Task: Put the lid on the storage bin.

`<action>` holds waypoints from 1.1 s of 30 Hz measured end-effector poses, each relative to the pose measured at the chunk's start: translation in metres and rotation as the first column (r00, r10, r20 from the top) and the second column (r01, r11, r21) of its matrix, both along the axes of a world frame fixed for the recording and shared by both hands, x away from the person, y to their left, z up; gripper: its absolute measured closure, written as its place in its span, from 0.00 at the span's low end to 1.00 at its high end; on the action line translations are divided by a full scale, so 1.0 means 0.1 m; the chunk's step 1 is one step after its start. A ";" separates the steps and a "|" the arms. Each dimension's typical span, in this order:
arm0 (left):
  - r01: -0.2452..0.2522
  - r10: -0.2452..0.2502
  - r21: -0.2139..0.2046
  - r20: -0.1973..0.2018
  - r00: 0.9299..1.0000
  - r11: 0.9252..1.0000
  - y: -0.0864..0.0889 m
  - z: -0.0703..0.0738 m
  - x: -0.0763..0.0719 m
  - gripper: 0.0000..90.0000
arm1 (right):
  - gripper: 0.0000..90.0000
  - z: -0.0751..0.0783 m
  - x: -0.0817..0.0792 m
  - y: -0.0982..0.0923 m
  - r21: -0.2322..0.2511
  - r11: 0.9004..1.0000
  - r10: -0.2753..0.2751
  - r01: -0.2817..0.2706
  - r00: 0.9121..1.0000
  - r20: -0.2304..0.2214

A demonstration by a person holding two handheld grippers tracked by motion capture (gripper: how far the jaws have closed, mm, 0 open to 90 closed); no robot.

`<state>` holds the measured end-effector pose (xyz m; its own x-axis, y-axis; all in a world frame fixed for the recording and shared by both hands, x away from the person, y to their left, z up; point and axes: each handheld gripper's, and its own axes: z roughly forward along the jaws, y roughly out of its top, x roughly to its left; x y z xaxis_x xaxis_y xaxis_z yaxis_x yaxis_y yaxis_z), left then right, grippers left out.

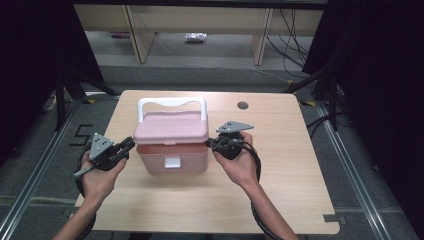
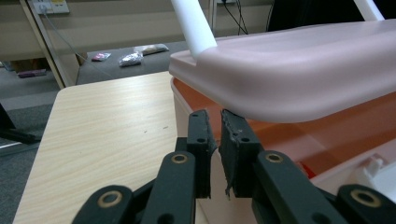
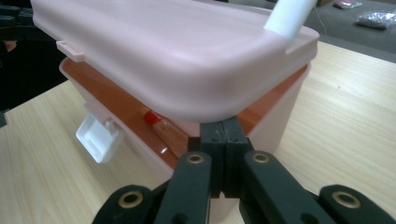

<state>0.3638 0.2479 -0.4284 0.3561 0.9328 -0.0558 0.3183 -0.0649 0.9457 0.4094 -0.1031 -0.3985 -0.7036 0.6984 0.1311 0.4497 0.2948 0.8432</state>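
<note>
A pink box (image 1: 172, 156) with a white handle (image 1: 171, 102) stands in the middle of the wooden table (image 1: 280, 165). Its lid (image 1: 171, 127) is lifted off the rim, and the white latch (image 1: 173, 161) hangs loose on the front. My left gripper (image 1: 131, 143) is at the box's left side. In the left gripper view its jaws (image 2: 215, 121) stand slightly apart with nothing between them, just under the lid (image 2: 299, 74). My right gripper (image 1: 209, 143) is shut, its tips (image 3: 225, 125) tucked under the lid's right edge (image 3: 187, 70). Inside lies a small red-capped tube (image 3: 163, 131).
A round cable hole (image 1: 243, 105) sits in the table's far right part. Beyond the table are shelf legs and a small silvery bag (image 1: 195, 37) on the floor. Bare tabletop lies in front of the box and to its right.
</note>
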 end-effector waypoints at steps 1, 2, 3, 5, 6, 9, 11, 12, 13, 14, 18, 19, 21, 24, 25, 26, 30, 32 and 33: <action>0.003 -0.002 0.005 -0.003 1.000 1.000 0.00 -0.01 -0.01 0.91 | 1.00 -0.01 -0.01 -0.01 -0.008 1.000 -0.006 0.006 1.000 -0.001; 0.001 -0.001 0.004 -0.003 1.000 1.000 0.00 -0.02 -0.01 0.91 | 1.00 0.00 -0.01 -0.03 -0.026 1.000 -0.011 0.011 1.000 0.012; 0.004 -0.004 0.006 -0.005 1.000 1.000 0.00 -0.02 -0.02 0.91 | 1.00 0.00 -0.02 -0.05 -0.030 0.999 -0.013 0.014 1.000 0.009; 0.002 -0.002 0.008 -0.007 1.000 1.000 0.01 -0.03 -0.03 0.91 | 1.00 -0.02 -0.01 -0.08 -0.035 0.999 -0.009 0.010 1.000 0.028; 0.005 -0.005 0.005 -0.005 1.000 1.000 0.01 -0.04 -0.04 0.91 | 1.00 -0.03 -0.01 -0.09 -0.034 0.999 -0.012 0.013 0.999 0.029; 0.004 -0.004 0.017 -0.015 1.000 1.000 0.02 -0.06 -0.06 0.91 | 1.00 -0.05 -0.01 -0.11 -0.035 0.999 -0.017 0.018 0.999 0.026; 0.008 -0.007 0.012 -0.020 1.000 1.000 0.03 -0.08 -0.07 0.92 | 1.00 -0.07 -0.03 -0.11 -0.027 0.999 -0.037 0.037 0.999 0.021; 0.007 -0.007 0.013 -0.020 1.000 1.000 0.03 -0.08 -0.08 0.92 | 1.00 -0.07 -0.03 -0.12 -0.029 0.999 -0.027 0.028 0.999 0.022; 0.009 -0.009 0.007 -0.016 1.000 1.000 0.03 -0.08 -0.08 0.92 | 1.00 -0.06 -0.03 -0.13 -0.031 0.999 -0.022 0.023 0.999 0.032; 0.005 -0.005 0.013 -0.015 1.000 1.000 0.04 -0.07 -0.09 0.92 | 1.00 -0.05 -0.03 -0.13 -0.029 0.999 -0.028 0.029 0.999 0.033; 0.000 0.000 0.020 -0.001 1.000 1.000 0.05 -0.03 -0.12 0.92 | 1.00 -0.03 -0.05 -0.13 -0.039 0.999 -0.026 0.027 0.999 0.041; 0.002 -0.002 0.019 0.005 1.000 1.000 0.06 -0.03 -0.12 0.92 | 1.00 -0.03 -0.06 -0.13 -0.040 0.999 -0.024 0.026 0.999 0.041; -0.001 0.000 0.017 0.006 1.000 1.000 0.07 -0.02 -0.14 0.92 | 1.00 -0.02 -0.08 -0.14 -0.034 0.998 -0.047 0.047 0.999 0.015; -0.007 0.007 0.013 0.012 1.000 1.000 0.10 -0.02 -0.16 0.91 | 1.00 -0.03 -0.07 -0.18 -0.045 0.998 -0.034 0.036 0.999 0.040; -0.012 0.012 0.009 0.016 1.000 1.000 0.11 -0.02 -0.17 0.90 | 1.00 -0.05 -0.06 -0.19 -0.044 0.998 -0.032 0.034 0.998 0.046; -0.016 0.016 0.007 0.024 1.000 1.000 0.14 -0.02 -0.18 0.89 | 1.00 -0.05 -0.08 -0.21 -0.047 0.998 -0.046 0.047 0.999 0.029; -0.006 0.005 0.013 0.056 0.998 1.000 0.20 -0.05 -0.23 0.85 | 1.00 -0.10 -0.11 -0.33 -0.054 0.996 -0.064 0.065 0.998 0.017; -0.008 0.007 0.009 0.075 0.997 1.000 0.22 -0.08 -0.25 0.82 | 1.00 -0.13 -0.13 -0.41 -0.060 0.995 -0.074 0.075 0.997 0.019; -0.011 0.009 0.017 0.078 0.997 1.000 0.24 -0.08 -0.27 0.80 | 1.00 -0.14 -0.13 -0.44 -0.054 0.995 -0.081 0.082 0.996 0.021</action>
